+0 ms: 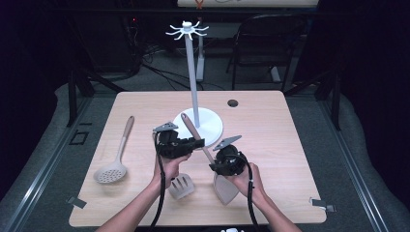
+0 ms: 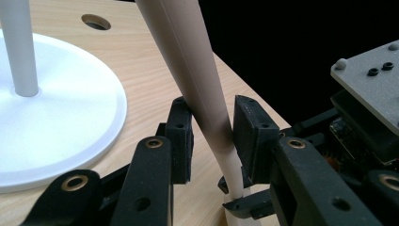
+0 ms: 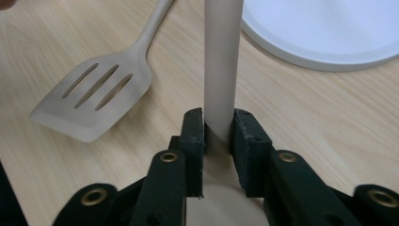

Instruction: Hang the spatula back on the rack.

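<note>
Wooden tabletop point(image 1: 270, 121), dark room: both grippers, left point(image 1: 193, 143) & right point(image 1: 216, 166), fingers clamped on spatula handle point(image 1: 196, 133), probably steadying it for hanging on rack point(image 1: 192, 72).

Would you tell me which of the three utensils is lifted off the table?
The solid spatula, its handle gripped by both grippers; the slotted turner and perforated skimmer lie flat.

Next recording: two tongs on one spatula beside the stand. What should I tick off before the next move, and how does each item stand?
1. Right tongs clamped on the spatula near its blade: ok.
2. Left tongs shut on its handle higher up: ok.
3. Handle apart from the stand's pole: ok.
4. Hooks at the top bare: ok.
5. Hanging hole at the handle's end: cannot tell.
</note>
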`<state>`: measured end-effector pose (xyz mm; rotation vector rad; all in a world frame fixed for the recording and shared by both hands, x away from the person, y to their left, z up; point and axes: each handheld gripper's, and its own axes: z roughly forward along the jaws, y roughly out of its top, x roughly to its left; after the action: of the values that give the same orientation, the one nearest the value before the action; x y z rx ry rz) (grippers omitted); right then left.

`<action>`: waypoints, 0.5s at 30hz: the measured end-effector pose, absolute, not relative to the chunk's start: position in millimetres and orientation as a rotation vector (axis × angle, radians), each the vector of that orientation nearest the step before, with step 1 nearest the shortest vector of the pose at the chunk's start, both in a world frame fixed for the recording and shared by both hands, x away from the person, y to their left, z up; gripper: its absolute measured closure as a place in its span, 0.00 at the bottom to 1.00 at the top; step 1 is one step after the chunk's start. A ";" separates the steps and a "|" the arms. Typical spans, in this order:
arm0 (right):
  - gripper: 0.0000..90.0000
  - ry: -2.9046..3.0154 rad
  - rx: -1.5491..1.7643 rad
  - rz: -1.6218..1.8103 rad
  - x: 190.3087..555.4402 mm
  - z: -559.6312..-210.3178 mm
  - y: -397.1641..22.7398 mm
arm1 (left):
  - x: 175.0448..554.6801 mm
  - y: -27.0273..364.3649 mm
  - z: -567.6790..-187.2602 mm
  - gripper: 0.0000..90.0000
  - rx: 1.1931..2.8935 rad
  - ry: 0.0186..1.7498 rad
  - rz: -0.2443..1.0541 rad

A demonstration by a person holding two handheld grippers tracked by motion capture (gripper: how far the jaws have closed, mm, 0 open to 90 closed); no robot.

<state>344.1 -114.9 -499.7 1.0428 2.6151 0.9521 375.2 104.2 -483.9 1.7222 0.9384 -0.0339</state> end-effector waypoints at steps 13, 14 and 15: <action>0.87 2.550 1.056 1.009 342.3 -496.2 -108.8 | 370.9 102.7 -480.6 0.74 1.736 0.889 -0.006; 0.87 2.548 1.055 1.015 342.5 -495.7 -108.4 | 370.5 101.7 -480.9 0.74 1.739 0.884 -0.003; 0.87 2.550 1.057 1.011 342.7 -494.9 -108.3 | 370.2 100.7 -481.2 0.74 1.743 0.882 -0.006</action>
<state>342.7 -108.3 -494.9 1.0567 2.5502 1.0115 370.2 100.7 -481.2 1.7426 0.8822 -0.0059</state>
